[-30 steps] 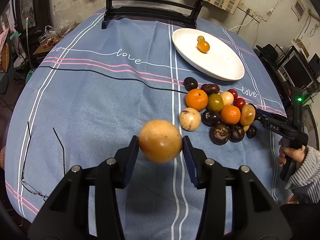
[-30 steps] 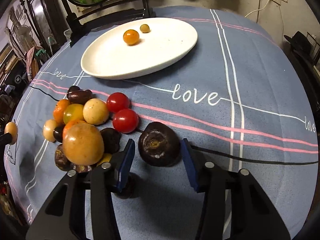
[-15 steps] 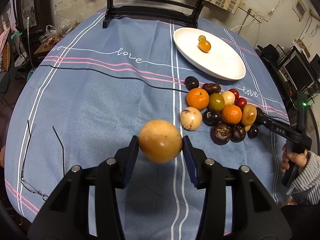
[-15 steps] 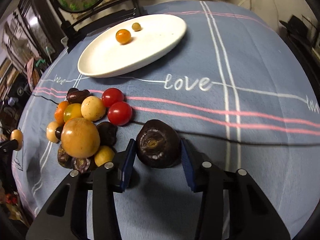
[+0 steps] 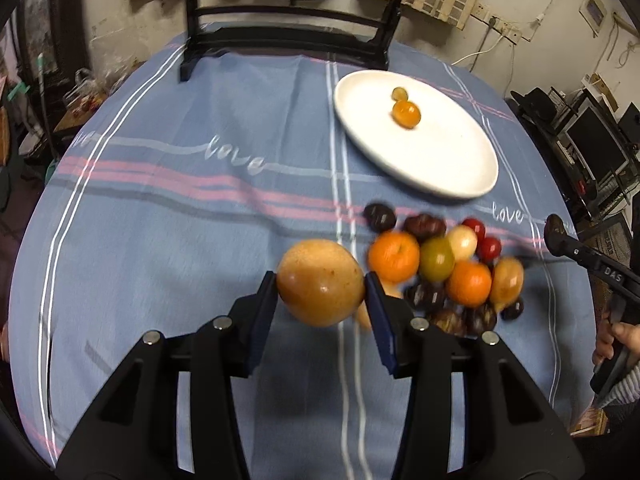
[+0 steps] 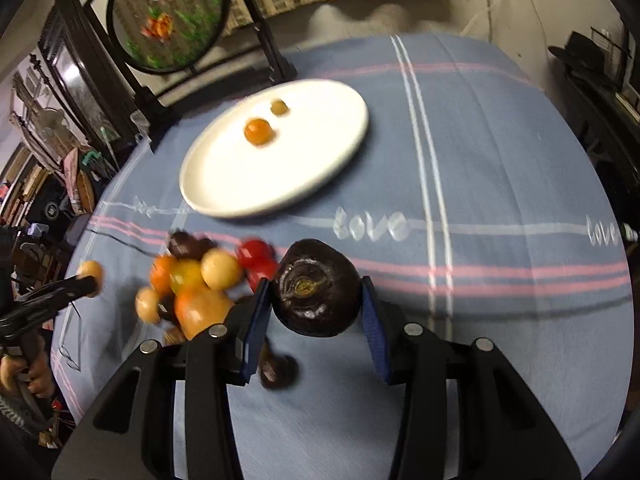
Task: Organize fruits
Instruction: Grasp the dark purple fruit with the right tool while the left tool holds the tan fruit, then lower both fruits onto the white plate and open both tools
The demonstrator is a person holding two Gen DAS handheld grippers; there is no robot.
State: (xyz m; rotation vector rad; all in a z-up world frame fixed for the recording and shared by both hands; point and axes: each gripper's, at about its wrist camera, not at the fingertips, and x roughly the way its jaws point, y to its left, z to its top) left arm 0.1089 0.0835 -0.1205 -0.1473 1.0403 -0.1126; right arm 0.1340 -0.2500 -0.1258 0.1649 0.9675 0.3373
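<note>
right gripper (image 6: 314, 316) just clamped the dark fruit (image 6: 316, 288) and lifted it off the cloth, left gripper (image 5: 320, 292) grips the yellow-orange fruit (image 5: 320, 282) mid-air, both look ready for the white plate (image 5: 460, 176)

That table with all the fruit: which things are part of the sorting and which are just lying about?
Part of the job:
- yellow fruit in left gripper
- dark fruit in right gripper
- fruit pile
- white plate holding two small fruits

Lying about:
- round framed picture on its stand
- eyeglasses
- tablecloth
</note>
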